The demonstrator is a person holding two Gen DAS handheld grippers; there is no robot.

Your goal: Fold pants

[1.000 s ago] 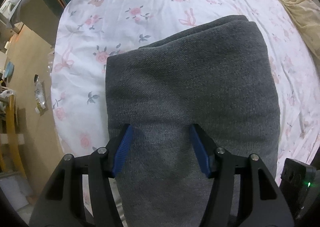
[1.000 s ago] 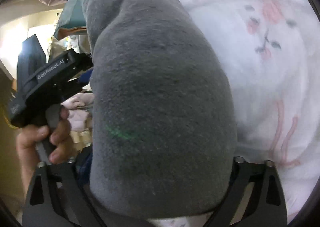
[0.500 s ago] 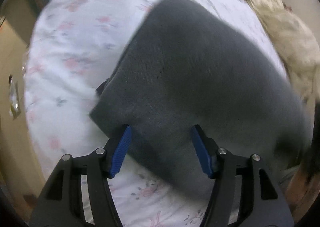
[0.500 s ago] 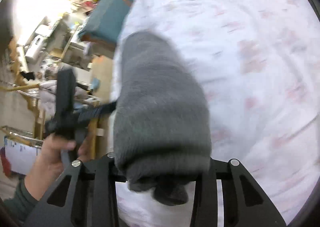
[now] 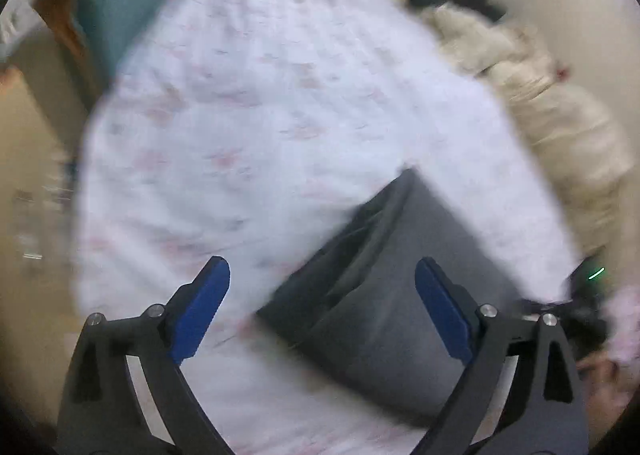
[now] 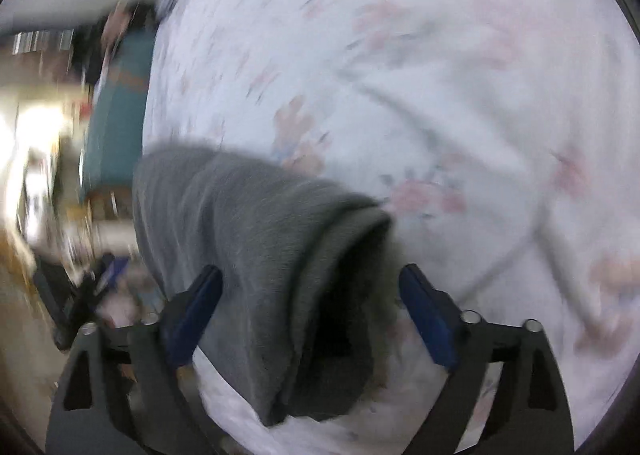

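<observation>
A wide bed sheet, white with faint pink flowers (image 5: 248, 127), filled both views, with a rumpled cream blanket (image 5: 560, 119) heaped at its far edge. On the sheet lay the grey knitted pants, folded into a thick bundle (image 5: 404, 295), near the bed's front edge. The left gripper (image 5: 322, 311) was opening, its blue pads clear of the cloth. The right gripper (image 6: 310, 315) was opening too, the bundle's layered end (image 6: 280, 263) lying loosely between its jaws, unpinched. Both views were blurred. To finish well, both tools probably should draw straight back without snagging the layers.
</observation>
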